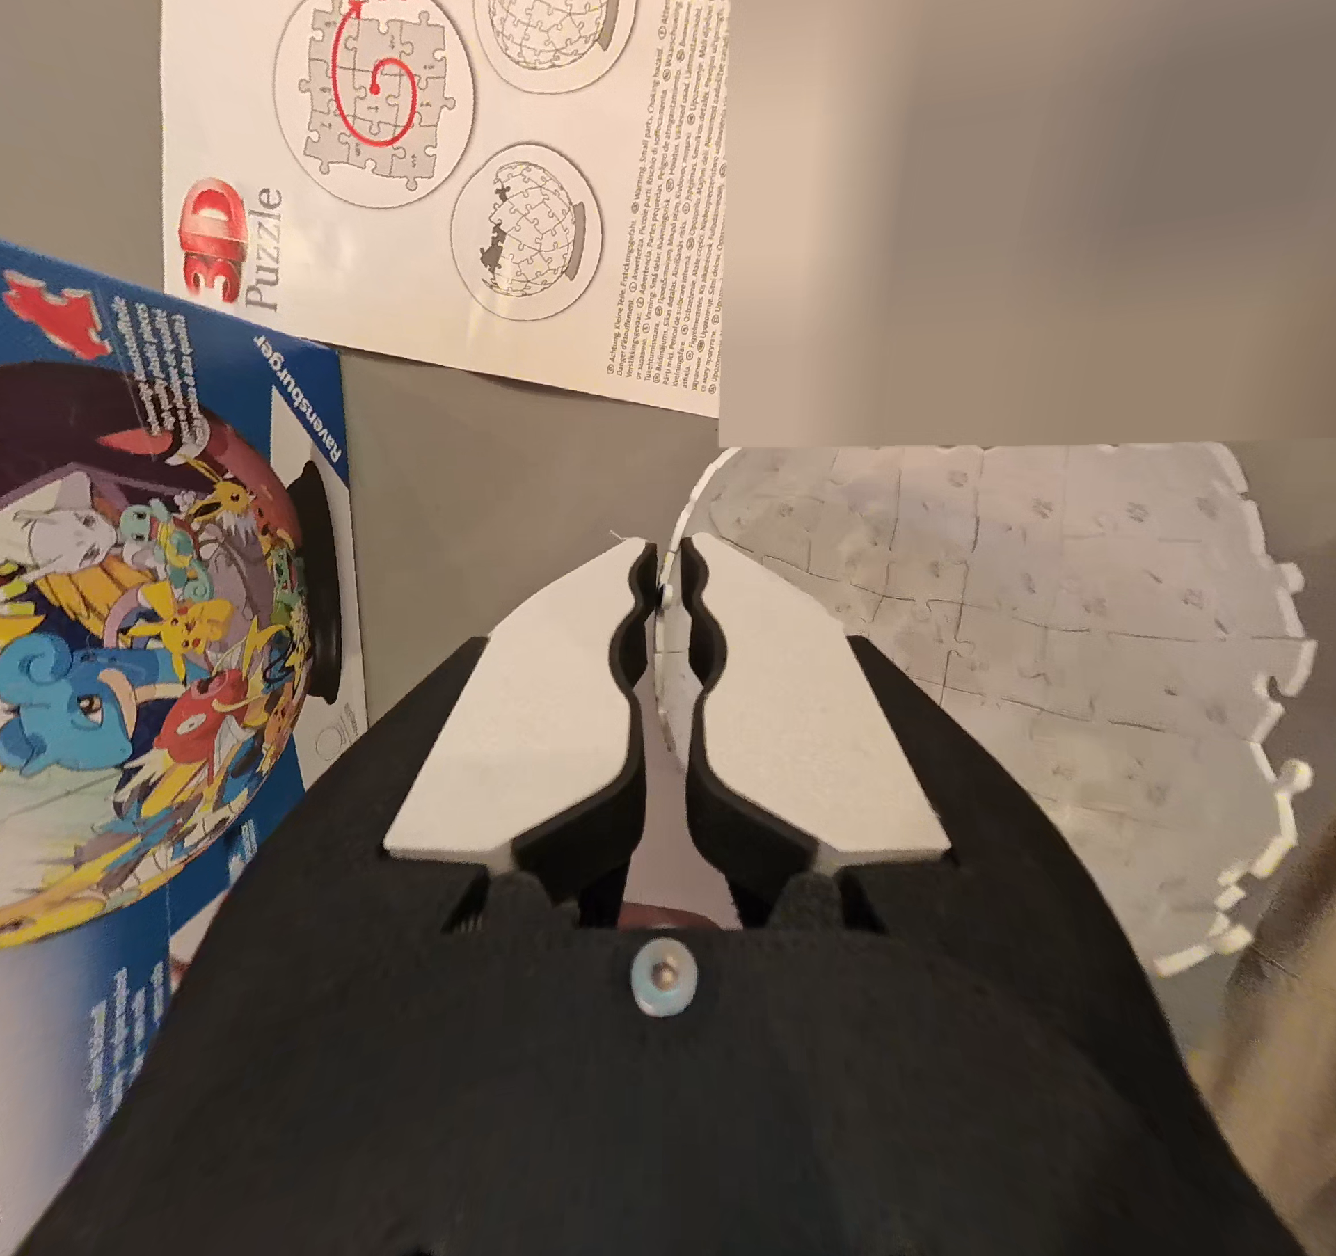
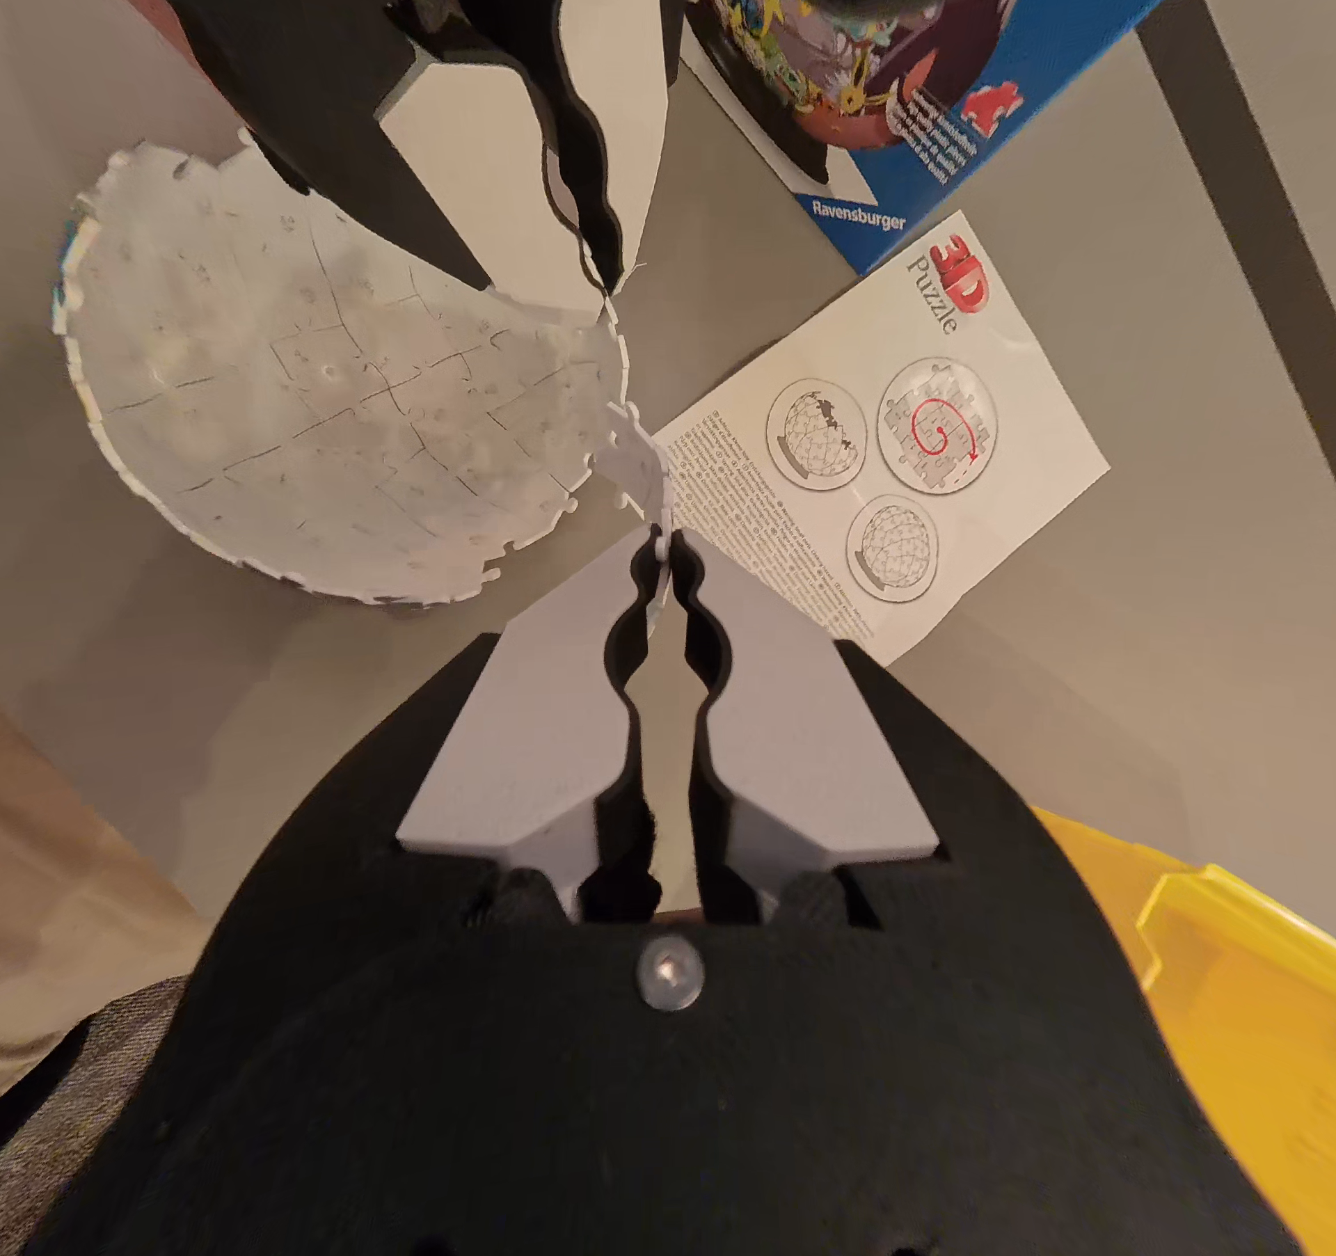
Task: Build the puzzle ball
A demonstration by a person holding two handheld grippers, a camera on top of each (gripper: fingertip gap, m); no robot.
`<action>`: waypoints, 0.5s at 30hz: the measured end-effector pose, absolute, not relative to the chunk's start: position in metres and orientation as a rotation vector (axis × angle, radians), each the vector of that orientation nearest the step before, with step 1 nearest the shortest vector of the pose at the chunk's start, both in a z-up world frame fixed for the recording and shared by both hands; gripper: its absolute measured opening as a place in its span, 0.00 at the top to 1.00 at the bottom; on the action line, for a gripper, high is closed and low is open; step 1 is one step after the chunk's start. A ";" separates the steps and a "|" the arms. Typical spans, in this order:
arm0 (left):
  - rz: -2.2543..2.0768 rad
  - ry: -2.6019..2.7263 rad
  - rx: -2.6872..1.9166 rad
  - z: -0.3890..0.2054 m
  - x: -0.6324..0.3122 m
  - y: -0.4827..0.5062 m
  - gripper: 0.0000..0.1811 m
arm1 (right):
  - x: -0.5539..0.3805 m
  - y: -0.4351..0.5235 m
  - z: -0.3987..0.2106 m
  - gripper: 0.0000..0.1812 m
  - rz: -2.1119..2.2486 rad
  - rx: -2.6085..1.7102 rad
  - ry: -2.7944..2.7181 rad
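**Both grippers pinch the half-built shell**

The left gripper clamps the puzzle ball rim, its white inside spreading rightward. Opposite, the right gripper nips a loose-looking piece at the jagged edge just ahead.

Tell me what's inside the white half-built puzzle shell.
The white curved puzzle shell looks empty: only its pale inner face with joined-piece seams shows. The left gripper covers part of its upper rim, and the right gripper pinches pieces at its edge.
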State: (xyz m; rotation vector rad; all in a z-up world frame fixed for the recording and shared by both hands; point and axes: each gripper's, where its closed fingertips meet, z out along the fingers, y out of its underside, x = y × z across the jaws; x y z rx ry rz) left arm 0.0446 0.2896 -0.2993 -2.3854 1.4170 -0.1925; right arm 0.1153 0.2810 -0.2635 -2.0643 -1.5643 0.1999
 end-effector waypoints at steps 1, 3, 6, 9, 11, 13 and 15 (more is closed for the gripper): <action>-0.194 1.425 -2.390 -0.300 0.046 0.290 0.97 | 0.117 0.281 -0.265 0.99 0.208 -2.073 -1.558; -0.186 1.442 -2.401 -0.303 0.048 0.293 0.96 | 0.120 0.282 -0.269 0.99 0.212 -2.089 -1.546; -0.192 1.464 -2.425 -0.307 0.051 0.295 0.96 | 0.125 0.283 -0.273 0.99 0.229 -2.110 -1.517; -0.187 1.483 -2.433 -0.310 0.053 0.296 0.95 | 0.128 0.283 -0.276 0.99 0.273 -2.131 -1.493; -0.187 1.496 -2.429 -0.311 0.054 0.297 0.95 | 0.131 0.284 -0.280 0.99 0.301 -2.153 -1.475; -0.189 1.515 -2.428 -0.312 0.055 0.296 0.95 | 0.133 0.284 -0.284 0.99 0.346 -2.172 -1.458; -0.193 1.531 -2.420 -0.312 0.056 0.296 0.95 | 0.135 0.284 -0.288 0.99 0.382 -2.189 -1.442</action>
